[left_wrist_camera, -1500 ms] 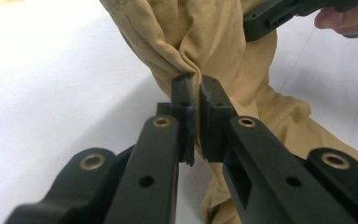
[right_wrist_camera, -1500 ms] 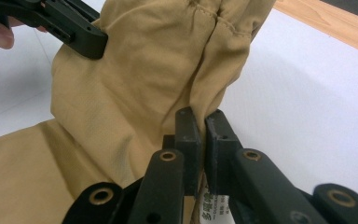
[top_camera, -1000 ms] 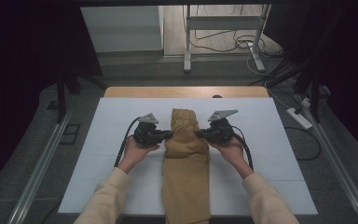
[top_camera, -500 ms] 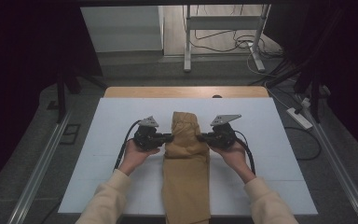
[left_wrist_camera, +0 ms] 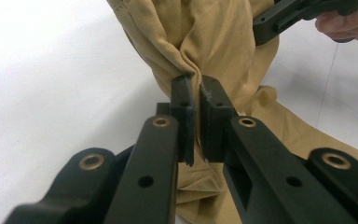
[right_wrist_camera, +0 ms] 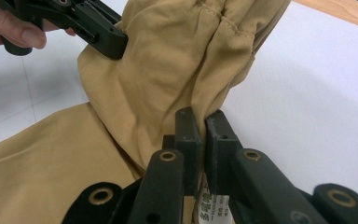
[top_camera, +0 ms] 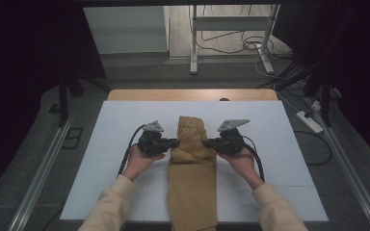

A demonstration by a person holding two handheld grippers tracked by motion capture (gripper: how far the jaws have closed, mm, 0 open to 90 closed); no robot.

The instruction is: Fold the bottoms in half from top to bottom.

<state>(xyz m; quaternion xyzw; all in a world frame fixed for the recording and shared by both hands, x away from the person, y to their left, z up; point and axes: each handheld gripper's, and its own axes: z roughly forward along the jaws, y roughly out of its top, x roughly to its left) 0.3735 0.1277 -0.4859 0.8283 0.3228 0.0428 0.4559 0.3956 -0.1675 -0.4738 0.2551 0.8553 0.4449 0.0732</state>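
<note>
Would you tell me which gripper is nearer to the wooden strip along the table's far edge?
Neither, as far as I can tell. The left gripper and right gripper pinch opposite sides of the tan garment at about the same distance from the wooden strip.

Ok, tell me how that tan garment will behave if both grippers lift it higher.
Likely floppy: the tan garment bunches into folds where the left gripper and right gripper pinch it. Probably light, as thin cloth. The unheld length on the white board would probably sag and drag.
</note>
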